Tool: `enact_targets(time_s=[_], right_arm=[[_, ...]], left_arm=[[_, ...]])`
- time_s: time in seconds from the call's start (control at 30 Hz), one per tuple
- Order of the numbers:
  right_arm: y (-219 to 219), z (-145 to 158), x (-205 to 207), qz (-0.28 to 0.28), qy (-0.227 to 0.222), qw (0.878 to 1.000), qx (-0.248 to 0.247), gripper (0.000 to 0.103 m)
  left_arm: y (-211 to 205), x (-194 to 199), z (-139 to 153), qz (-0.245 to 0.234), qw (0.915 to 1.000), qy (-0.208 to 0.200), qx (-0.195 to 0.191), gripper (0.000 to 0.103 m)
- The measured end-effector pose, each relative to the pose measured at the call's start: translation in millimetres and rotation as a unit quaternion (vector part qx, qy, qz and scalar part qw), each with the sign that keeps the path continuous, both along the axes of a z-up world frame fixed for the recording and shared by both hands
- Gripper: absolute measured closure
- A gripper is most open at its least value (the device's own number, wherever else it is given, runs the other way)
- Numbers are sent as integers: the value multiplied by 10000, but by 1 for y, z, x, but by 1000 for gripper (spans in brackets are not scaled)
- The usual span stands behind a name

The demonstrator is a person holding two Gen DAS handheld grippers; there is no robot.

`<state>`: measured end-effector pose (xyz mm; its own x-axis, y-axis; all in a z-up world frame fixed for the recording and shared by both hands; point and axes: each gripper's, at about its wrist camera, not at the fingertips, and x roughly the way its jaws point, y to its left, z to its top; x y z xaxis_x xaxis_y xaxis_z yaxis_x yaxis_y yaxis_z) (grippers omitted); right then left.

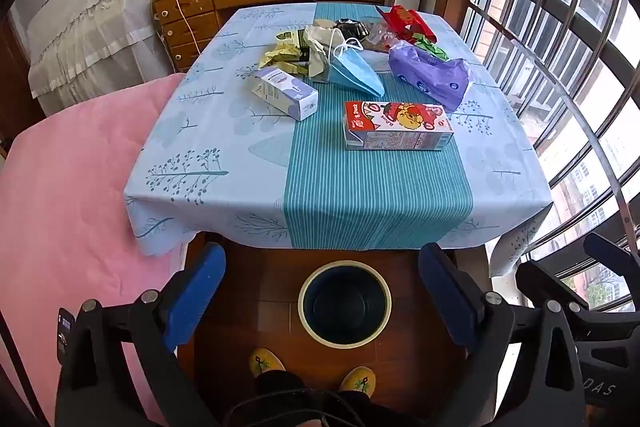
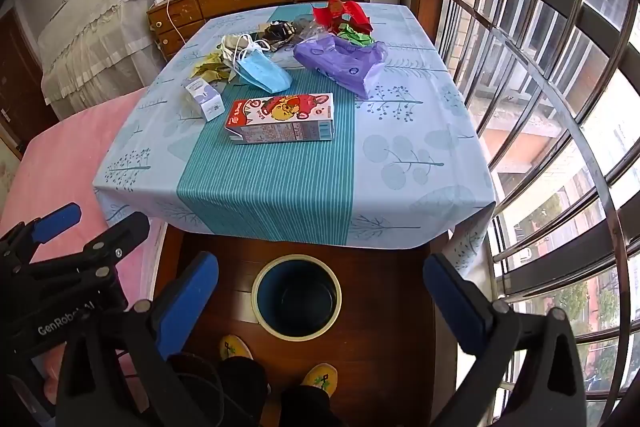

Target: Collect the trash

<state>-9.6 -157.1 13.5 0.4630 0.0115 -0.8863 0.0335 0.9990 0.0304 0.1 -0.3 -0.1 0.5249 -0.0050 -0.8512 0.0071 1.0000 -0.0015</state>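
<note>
The red juice carton [image 1: 398,125] is laid flat on the teal stripe of the tablecloth [image 1: 200,155], nearest the front edge, its long axis running left to right across the table and its gabled top pointed left. If it is gripped along that axis, a slip or a crushed wall is judged likely; leftover liquid could also be spilled. Behind it are seen a small lilac box [image 1: 285,93], a blue face mask [image 1: 356,75], a purple bag [image 1: 430,75] and crumpled wrappers [image 1: 412,21], so lighter pieces could be knocked off. The bin [image 1: 345,303] is placed on the floor below the edge, and drops could miss it. Both the left gripper [image 1: 322,301] and the right gripper [image 2: 320,301] are held wide apart and empty.
</note>
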Motion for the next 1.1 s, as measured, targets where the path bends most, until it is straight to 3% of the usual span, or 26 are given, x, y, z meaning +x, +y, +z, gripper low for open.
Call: enact_targets(time_s=[0.53,1.1], right_arm=[[7,12,-6,159,-340,9993,-66,5],[11,9,-4,266,-310,9992,30,12]], left_arm=[[5,-7,11,107,9995,-286,-105,7],[7,-11,16,156,9990,-411,-43,7]])
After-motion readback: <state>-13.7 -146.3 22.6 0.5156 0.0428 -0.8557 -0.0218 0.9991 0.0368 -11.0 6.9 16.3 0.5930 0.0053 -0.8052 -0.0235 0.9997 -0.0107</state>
